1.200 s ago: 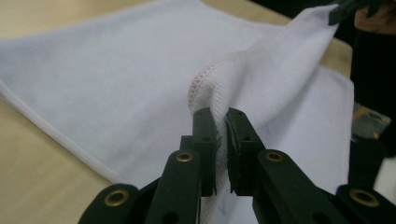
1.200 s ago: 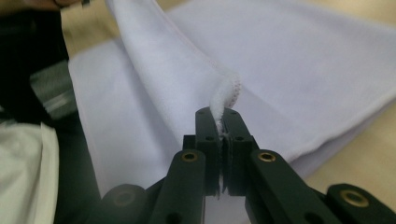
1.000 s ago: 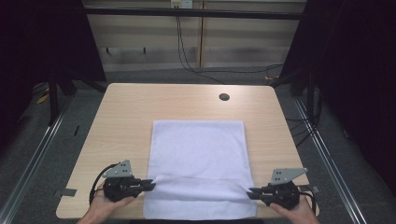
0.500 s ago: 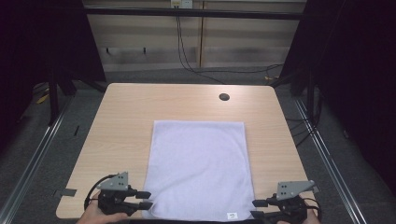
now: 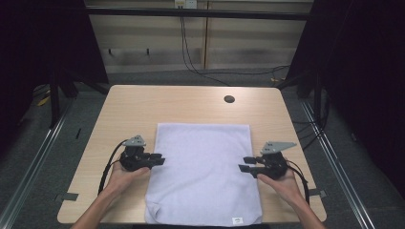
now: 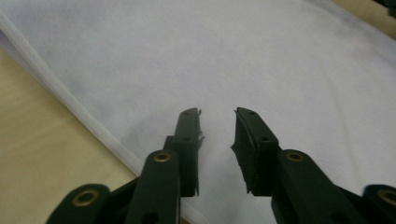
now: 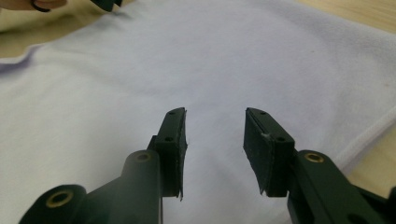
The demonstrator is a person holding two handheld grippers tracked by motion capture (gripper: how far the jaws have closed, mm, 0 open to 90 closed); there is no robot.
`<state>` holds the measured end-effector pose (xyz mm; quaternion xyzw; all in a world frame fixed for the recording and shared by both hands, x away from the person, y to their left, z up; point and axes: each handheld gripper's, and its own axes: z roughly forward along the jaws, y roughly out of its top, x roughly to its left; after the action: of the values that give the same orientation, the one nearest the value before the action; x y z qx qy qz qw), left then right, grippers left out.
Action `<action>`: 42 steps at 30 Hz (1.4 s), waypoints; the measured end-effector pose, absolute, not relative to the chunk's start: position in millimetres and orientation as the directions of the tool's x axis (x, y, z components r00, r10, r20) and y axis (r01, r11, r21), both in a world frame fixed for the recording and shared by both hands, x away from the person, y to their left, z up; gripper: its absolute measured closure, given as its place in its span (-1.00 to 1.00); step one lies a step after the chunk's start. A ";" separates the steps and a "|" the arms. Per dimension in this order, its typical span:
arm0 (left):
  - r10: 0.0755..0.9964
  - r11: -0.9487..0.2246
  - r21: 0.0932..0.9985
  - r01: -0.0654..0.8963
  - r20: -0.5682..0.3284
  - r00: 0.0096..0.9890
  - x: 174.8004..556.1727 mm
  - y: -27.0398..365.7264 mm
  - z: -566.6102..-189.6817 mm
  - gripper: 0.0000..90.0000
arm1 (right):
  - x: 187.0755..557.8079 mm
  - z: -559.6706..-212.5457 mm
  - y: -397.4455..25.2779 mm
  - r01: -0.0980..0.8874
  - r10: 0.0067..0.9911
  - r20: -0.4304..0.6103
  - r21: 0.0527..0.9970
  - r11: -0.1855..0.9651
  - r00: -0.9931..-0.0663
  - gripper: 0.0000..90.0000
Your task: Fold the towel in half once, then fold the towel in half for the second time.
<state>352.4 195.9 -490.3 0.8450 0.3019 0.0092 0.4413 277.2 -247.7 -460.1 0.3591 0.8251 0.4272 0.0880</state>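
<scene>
Reaching in from the bottom of the high view, a person's two hands each hold a black two-jaw gripper over a wooden table point(image 5: 124, 102). The left gripper point(image 5: 160, 160) points inward at the left edge of a white towel point(image 5: 203, 171), its jaws parted with a clear gap and holding nothing; in the left gripper view point(image 6: 218, 140) the jaw tips sit just over the cloth, close inside its hemmed edge, with bare table to the left. The right gripper point(image 5: 243, 164) mirrors it at the towel's right edge, jaws also apart and empty; in the right gripper view point(image 7: 215, 140) the tips hover over the cloth with its edge at the lower right. The towel lies flat between the two grippers, spread lengthwise down the middle of the table, its near end at the table's front edge with a small label point(image 5: 236, 220) at the near right corner. A dark round hole point(image 5: 229, 99) sits in the tabletop beyond the towel, well apart from it
</scene>
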 end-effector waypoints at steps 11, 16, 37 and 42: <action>0.596 -0.434 0.724 0.536 -0.216 0.774 365.9 188.3 -504.6 0.59 | 320.2 -498.8 -227.8 0.590 0.732 0.124 0.687 0.424 -0.670 0.38; 0.580 -0.444 0.720 0.534 -0.223 0.783 361.0 189.1 -504.6 0.71 | 316.4 -498.4 -231.4 0.624 0.741 0.169 0.674 0.395 -0.650 0.37; 0.499 -0.538 0.682 0.494 -0.215 0.840 289.1 195.0 -496.5 0.60 | 251.9 -490.4 -226.4 0.601 0.660 0.173 0.621 0.503 -0.731 0.39; 0.486 -0.540 0.675 0.503 -0.237 0.841 270.6 200.9 -495.5 0.56 | 236.0 -489.7 -225.0 0.587 0.648 0.161 0.620 0.520 -0.744 0.49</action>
<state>270.6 200.9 -495.5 0.8774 0.2817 -0.0107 0.3883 236.0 -225.0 -489.7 0.3548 0.8707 0.3375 0.0450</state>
